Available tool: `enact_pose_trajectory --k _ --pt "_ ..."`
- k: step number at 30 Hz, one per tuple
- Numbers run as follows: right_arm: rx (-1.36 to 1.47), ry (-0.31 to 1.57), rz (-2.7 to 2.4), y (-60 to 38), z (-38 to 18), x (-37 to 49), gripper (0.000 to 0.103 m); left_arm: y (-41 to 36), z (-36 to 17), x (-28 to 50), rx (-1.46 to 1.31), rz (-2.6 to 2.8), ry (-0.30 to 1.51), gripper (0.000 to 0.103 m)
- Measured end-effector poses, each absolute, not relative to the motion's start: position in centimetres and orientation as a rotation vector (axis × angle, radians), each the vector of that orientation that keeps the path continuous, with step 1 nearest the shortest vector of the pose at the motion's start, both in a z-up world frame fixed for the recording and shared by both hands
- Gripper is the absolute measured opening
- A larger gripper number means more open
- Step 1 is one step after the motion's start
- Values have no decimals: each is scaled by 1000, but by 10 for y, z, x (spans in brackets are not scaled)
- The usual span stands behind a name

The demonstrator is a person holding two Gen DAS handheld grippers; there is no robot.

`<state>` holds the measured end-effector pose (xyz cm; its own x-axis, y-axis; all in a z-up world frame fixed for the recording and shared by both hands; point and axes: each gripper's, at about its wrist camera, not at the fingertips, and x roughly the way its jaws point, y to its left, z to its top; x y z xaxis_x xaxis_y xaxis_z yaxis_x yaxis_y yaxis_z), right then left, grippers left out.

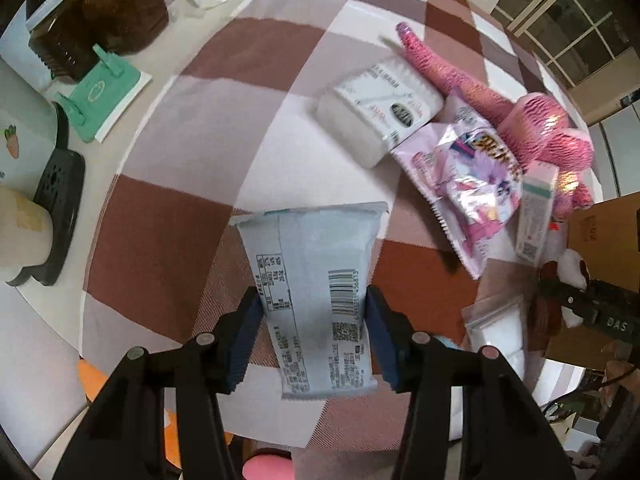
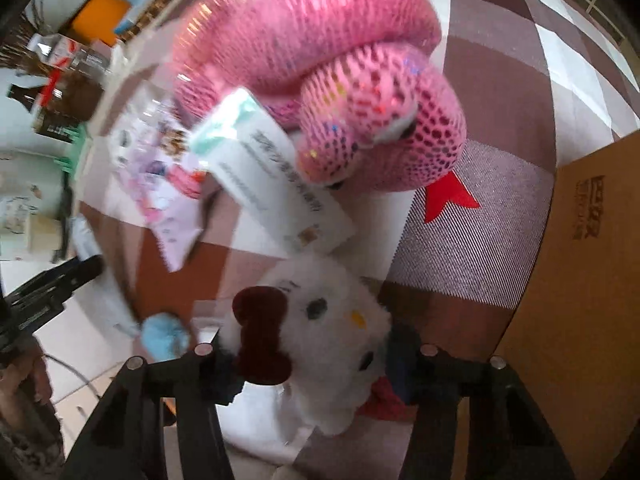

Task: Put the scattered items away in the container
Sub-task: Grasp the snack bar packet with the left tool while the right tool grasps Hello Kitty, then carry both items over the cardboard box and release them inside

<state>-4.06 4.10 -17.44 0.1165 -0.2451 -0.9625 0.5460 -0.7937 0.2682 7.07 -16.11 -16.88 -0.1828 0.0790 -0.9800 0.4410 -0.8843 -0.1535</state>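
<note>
Checked brown-and-white cloth (image 1: 180,128) covers the worktop; brown cardboard box (image 2: 580,280) at its right edge. Pink sequinned plush snake (image 2: 320,52) coiled, head toward the box. Left hand-held gripper (image 1: 312,336) clamps a pale blue printed snack packet (image 1: 316,280), long axis pointing away from the camera. Right hand-held gripper (image 2: 316,364) pinches a white fluffy cat plush with dark red bow (image 2: 336,344), face up.

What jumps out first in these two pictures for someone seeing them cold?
Probably the glittery pink plush snake, coiled on the checked cloth above a small white box. Next, the fluffy white cat toy with a dark red bow, squeezed in the right tool. In the other view, the left tool grips a pale blue snack packet.
</note>
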Motion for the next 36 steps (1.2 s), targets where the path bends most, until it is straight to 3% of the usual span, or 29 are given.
enact_pose_trajectory --k 10,21,36 --pt "1649 222 -1795 48 -97 -41 56 -176 -126 36 1748 -2295 531 51" --pt "1546 209 -1834 42 -55 -42 56 -164 -79 35 1653 -2414 475 51" --pt "1452 141 -1933 90 3 -50 56 -76 12 -9 1666 -2722 250 51"
